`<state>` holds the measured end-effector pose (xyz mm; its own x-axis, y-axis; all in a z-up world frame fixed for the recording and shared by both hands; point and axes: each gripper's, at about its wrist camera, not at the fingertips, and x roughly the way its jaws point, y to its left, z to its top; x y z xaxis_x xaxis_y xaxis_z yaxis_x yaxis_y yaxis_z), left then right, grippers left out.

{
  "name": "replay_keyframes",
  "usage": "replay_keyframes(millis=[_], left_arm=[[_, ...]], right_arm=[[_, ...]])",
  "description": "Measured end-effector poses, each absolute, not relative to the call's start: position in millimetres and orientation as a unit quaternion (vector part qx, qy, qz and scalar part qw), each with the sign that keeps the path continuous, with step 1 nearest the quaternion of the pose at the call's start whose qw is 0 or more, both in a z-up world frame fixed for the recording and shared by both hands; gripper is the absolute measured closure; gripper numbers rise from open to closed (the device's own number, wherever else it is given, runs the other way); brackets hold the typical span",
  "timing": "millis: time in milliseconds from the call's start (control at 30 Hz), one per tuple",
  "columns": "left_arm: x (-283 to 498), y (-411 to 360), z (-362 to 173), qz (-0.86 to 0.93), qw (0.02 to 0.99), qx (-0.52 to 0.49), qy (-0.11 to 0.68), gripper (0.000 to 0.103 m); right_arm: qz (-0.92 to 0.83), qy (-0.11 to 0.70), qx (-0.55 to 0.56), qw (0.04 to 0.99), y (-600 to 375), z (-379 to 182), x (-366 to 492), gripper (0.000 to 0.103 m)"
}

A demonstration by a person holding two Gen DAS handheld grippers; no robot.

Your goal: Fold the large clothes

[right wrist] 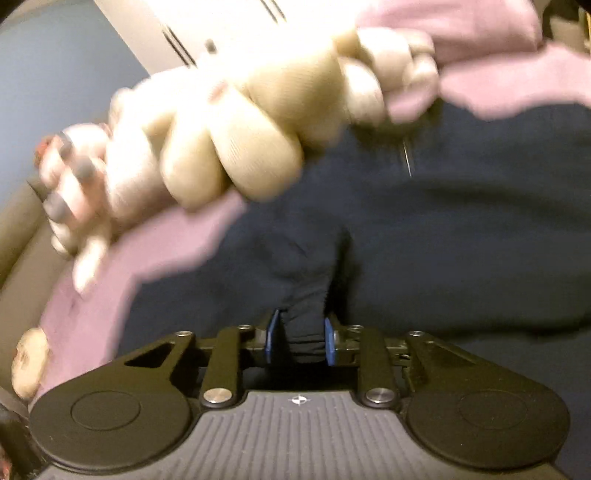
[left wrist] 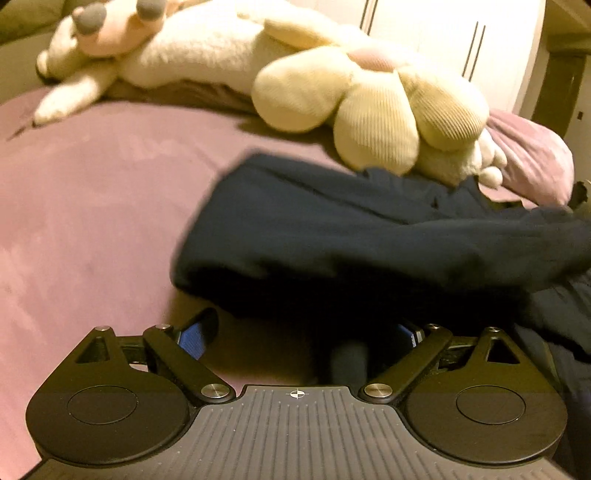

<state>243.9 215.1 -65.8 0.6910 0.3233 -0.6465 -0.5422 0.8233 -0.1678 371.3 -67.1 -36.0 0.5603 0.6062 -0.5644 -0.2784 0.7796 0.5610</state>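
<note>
A dark navy garment (left wrist: pixel 369 236) lies bunched on the pink bed sheet (left wrist: pixel 92 192), stretching right from the middle of the left wrist view. My left gripper (left wrist: pixel 301 332) is open, its blue pads wide apart, with the garment's near edge hanging over and between the fingers. In the right wrist view the same navy garment (right wrist: pixel 443 229) fills the right half. My right gripper (right wrist: pixel 301 341) is shut on a pinched fold of the navy garment (right wrist: pixel 306 295), held between its blue pads. The right wrist view is blurred by motion.
A cream flower-shaped plush cushion (left wrist: pixel 373 107) and a long cream plush toy (left wrist: pixel 177 48) lie along the far edge of the bed. A pink pillow (left wrist: pixel 528 155) sits at the far right. White wardrobe doors (left wrist: pixel 443 29) stand behind. The plush cushion (right wrist: pixel 229 144) also shows in the right wrist view.
</note>
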Motion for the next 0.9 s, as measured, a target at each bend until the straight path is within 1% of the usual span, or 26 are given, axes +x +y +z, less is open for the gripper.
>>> replay_keyframes(millis=[33,67,133,200,233,300,400,467,500,533,567,600,633,667,700,767,833,867,900], left_arm=[[246.4,216.1,-63.2,0.242,0.903,-0.175,0.309,0.006],[250.3,217.0,-61.3,0.245,0.902,-0.176,0.308,0.006],[259.9,217.6,-59.1,0.253,0.897,-0.179,0.314,0.009],[270.7,217.1,-60.9,0.252,0.894,-0.186,0.320,0.011],[274.4,215.9,-62.2,0.242,0.894,-0.190,0.326,0.013],[278.2,210.8,-65.1,0.233,0.893,-0.187,0.336,0.016],[284.2,201.4,-72.1,0.223,0.894,-0.171,0.350,0.021],[286.3,200.6,-76.5,0.221,0.890,-0.174,0.358,0.023],[287.0,201.1,-78.6,0.221,0.889,-0.176,0.361,0.023],[287.7,202.2,-80.1,0.223,0.887,-0.177,0.363,0.023],[288.5,203.2,-81.2,0.225,0.886,-0.178,0.364,0.022],[290.2,204.3,-82.1,0.226,0.885,-0.179,0.364,0.021],[290.8,204.6,-82.0,0.227,0.885,-0.179,0.365,0.021],[292.0,204.1,-81.1,0.228,0.885,-0.178,0.365,0.021],[292.6,203.1,-80.8,0.229,0.885,-0.175,0.365,0.021],[292.7,200.9,-81.1,0.231,0.886,-0.167,0.366,0.020],[291.8,200.1,-80.2,0.231,0.887,-0.160,0.366,0.020],[291.1,199.4,-78.4,0.233,0.887,-0.157,0.366,0.020],[290.3,198.9,-75.9,0.236,0.888,-0.152,0.364,0.020]], right_arm=[[0.269,0.369,0.238,0.857,-76.8,-19.7,370.2,0.084],[0.276,0.342,0.258,0.860,-89.0,-1.8,368.7,0.096],[0.277,0.296,0.276,0.871,-113.6,26.8,368.4,0.096],[0.259,0.269,0.258,0.891,-131.0,41.2,370.3,0.096],[0.243,0.265,0.242,0.901,-141.3,42.6,371.8,0.096],[0.214,0.273,0.217,0.912,-159.8,34.7,374.9,0.096],[0.146,0.296,0.158,0.931,-186.9,5.5,378.5,0.096],[0.104,0.337,0.136,0.926,-204.3,-24.1,384.2,0.094],[0.096,0.364,0.148,0.915,-214.5,-38.6,385.7,0.089],[0.094,0.389,0.181,0.899,-229.1,-53.4,385.7,0.086],[0.098,0.397,0.212,0.888,-241.1,-62.4,382.9,0.083],[0.105,0.397,0.248,0.877,-252.5,-69.2,378.8,0.073],[0.112,0.394,0.275,0.870,-260.4,-73.5,374.0,0.066],[0.121,0.388,0.303,0.862,-267.4,-77.0,371.9,0.055],[0.126,0.384,0.320,0.857,-270.9,-79.0,371.8,0.048],[0.136,0.386,0.330,0.851,-264.8,-80.0,375.4,0.044],[0.141,0.397,0.312,0.852,-252.2,-78.7,382.1,0.045],[0.135,0.406,0.289,0.856,-241.8,-77.3,385.8,0.057],[0.128,0.412,0.262,0.863,-234.5,-76.6,384.6,0.077]])
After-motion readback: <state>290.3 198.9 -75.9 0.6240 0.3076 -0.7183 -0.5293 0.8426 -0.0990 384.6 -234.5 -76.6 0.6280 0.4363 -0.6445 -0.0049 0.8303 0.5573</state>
